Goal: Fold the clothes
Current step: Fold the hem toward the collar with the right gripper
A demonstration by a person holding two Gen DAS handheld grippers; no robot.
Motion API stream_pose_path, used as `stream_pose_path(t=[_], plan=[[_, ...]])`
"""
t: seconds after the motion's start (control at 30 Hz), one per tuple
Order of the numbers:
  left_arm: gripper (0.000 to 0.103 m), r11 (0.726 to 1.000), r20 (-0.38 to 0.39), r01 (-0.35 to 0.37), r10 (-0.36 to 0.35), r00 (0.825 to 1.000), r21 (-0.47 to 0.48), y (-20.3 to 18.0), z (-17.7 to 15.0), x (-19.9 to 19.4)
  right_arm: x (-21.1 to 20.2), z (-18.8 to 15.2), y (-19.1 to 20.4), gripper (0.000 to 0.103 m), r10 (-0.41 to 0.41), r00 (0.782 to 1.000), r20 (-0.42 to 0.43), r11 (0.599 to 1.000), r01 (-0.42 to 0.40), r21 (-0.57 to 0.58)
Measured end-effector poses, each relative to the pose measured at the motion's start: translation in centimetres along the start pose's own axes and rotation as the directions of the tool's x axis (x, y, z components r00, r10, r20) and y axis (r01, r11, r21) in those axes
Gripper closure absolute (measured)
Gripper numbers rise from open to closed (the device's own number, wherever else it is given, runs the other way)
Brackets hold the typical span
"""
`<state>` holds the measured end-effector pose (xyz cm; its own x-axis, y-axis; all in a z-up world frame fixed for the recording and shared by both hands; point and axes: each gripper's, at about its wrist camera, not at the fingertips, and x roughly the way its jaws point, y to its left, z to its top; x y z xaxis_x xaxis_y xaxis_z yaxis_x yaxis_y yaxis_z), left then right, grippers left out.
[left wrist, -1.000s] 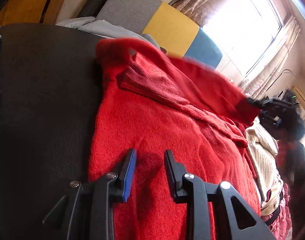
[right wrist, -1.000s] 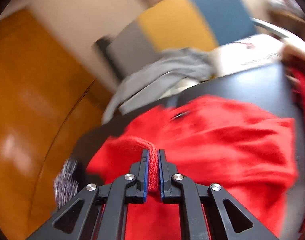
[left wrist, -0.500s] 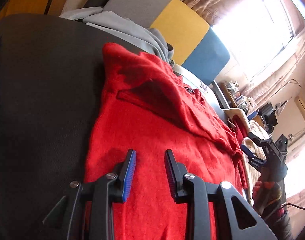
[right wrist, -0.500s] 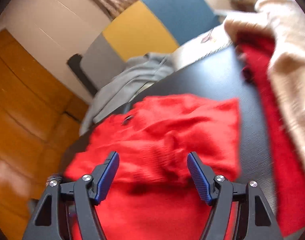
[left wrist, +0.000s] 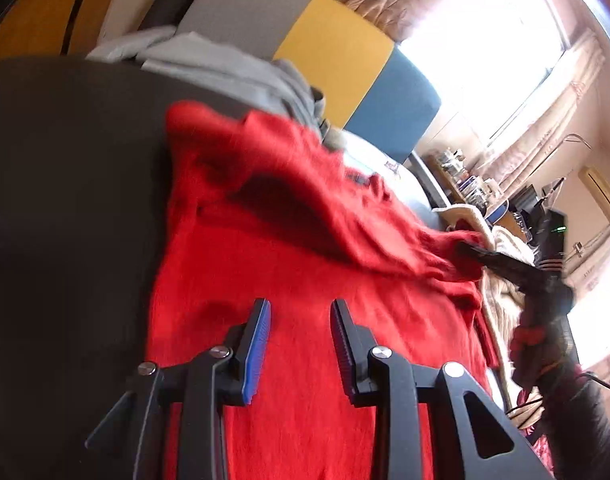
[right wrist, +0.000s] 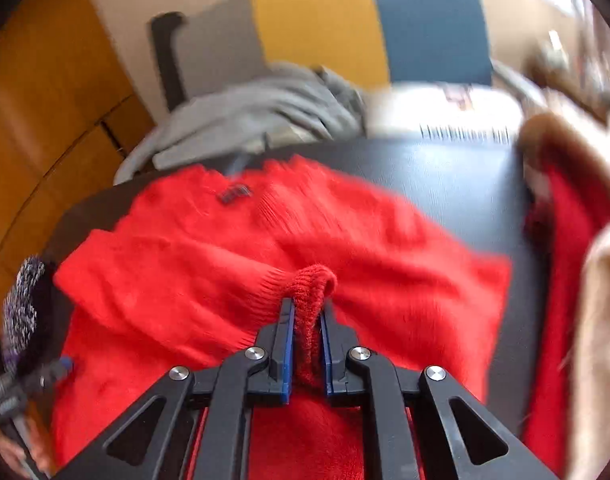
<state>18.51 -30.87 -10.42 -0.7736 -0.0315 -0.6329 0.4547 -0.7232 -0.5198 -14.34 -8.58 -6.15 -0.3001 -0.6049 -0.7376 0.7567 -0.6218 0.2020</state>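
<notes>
dark table (left wrist: 65,200) fills the left of the left wrist view, shows again behind the garment in the right wrist view (right wrist: 445,176)
red sweater (left wrist: 305,300) spread across the table, takes up most of both views (right wrist: 225,248); fuzzy knit, small dark label (right wrist: 234,194) near the neckline at the far edge
upper layer of the sweater is lifted off the layer below, casting a shadow under it in the left wrist view
chair with grey, yellow and blue back panels (left wrist: 333,48) behind the table, grey garment (right wrist: 257,108) draped on its seat
cream and red clothes pile (right wrist: 585,240) at the table's right side, touching the table edge
white printed sheet (right wrist: 457,120) at the far table edge, text blurred
speckled dark knit item (right wrist: 23,304) at the left rim of the right wrist view, can't tell what it is
right gripper (right wrist: 305,320) clamped on a ribbed red cuff or hem fold of the sweater, fabric bunched between the blue pads; also visible from the left wrist view (left wrist: 471,250) pinching the raised edge
left gripper (left wrist: 299,312) fingers apart, nothing between them, over the flat lower part of the sweater; contact unclear
</notes>
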Motion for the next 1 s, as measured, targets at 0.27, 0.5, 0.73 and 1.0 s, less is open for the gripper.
stream_pose_path(t=[0.27, 0.5, 0.73, 1.0], plan=[[0.068, 0.997, -0.012, 0.01, -0.009, 1.0, 0.07, -0.9, 4.9, 4.2, -5.9, 5.4, 1.1, 0.091, 0.058, 0.987, 0.147, 0.998, -0.057, -0.006], [0.068, 0.999, -0.063, -0.011, 0.013, 0.998, 0.033, 1.4, 4.0, 5.3, -3.5, 4.7, -3.5, 0.091, 0.002, 0.997, 0.076, 0.988, -0.013, 0.153], [0.068, 0.998, -0.047, -0.027, 0.03, 0.998, 0.055, 2.7, 3.9, 1.9, -0.8, 1.4, -7.5, 0.091, 0.036, 0.999, 0.012, 0.955, -0.038, 0.295], [0.067, 0.993, 0.026, -0.062, 0.059, 0.998, 0.101, 1.1, 8.4, 3.3, -1.3, 1.9, -7.5, 0.09, 0.049, 0.998, -0.035, 0.962, -0.037, 0.272]])
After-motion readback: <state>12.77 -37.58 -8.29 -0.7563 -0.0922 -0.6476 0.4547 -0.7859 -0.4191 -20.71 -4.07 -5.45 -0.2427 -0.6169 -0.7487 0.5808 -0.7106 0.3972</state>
